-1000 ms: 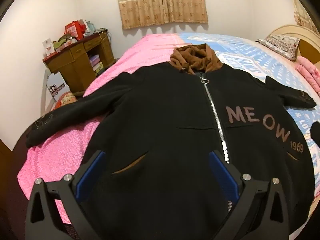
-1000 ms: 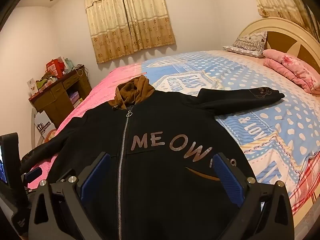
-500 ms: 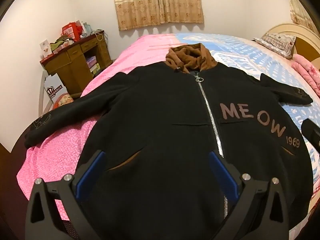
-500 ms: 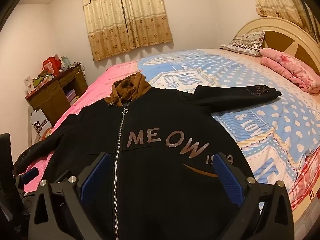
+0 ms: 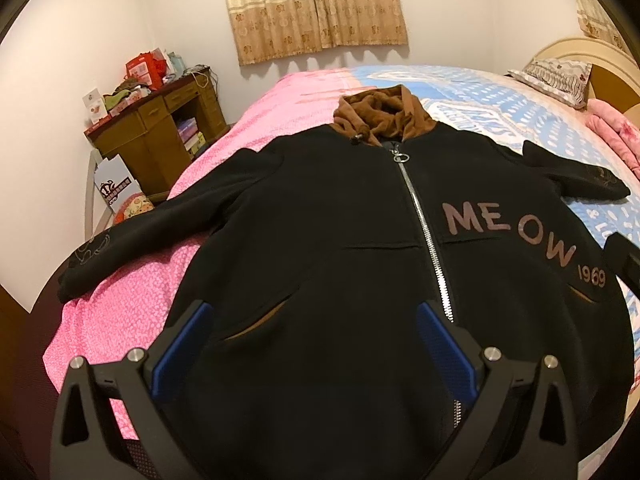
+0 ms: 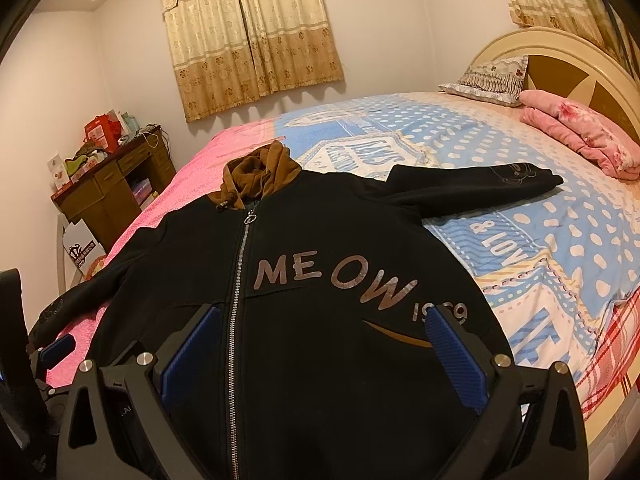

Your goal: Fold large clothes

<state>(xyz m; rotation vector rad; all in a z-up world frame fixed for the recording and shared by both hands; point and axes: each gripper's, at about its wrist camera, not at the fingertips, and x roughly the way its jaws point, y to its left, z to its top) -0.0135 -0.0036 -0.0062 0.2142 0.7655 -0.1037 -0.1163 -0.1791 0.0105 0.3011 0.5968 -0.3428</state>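
Two black grippers with blue ribbed pads, left gripper [image 5: 312, 344] and right gripper [image 6: 320, 344], hover spread wide, hiding the hem of the black fleece zip-up jacket [image 5: 340, 240] lying flat on the quilted bed [image 6: 560, 240]; its brown plush hood [image 6: 256, 172] lies farthest.

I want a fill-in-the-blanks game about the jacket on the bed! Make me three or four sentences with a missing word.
1. The big word printed on the black jacket is ____.
2. The jacket's hood is the colour ____.
3. The zipper is pulled all the way ____.
4. The jaws of the left gripper and the right gripper both stand ____, holding nothing.

Missing words: MEOW; brown; up; open
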